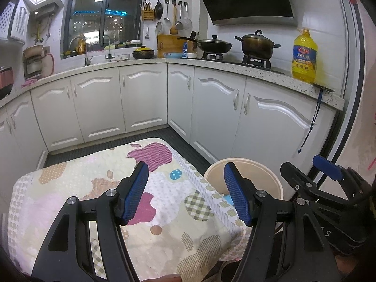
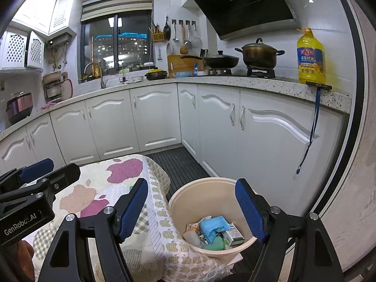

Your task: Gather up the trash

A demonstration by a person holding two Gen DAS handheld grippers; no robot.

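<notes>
right now i hold both tongs spread apart and empty: left gripper (image 1: pixel 185 193) over the patterned cloth (image 1: pixel 98 188), right gripper (image 2: pixel 191 210) above the cream bin (image 2: pixel 185 195), where the trash (image 2: pixel 215 233) lies piled at the bottom.

A bin (image 2: pixel 212 213) stands on the floor (image 2: pixel 181 164), just right of a cloth-covered tabletop (image 2: pixel 98 188). Trash (image 2: pixel 213 231) lies inside the bin. Cabinets (image 2: pixel 258 141) run behind both, and an oil bottle (image 2: pixel 311 56) stands on the counter (image 2: pixel 270 84) above them.
</notes>
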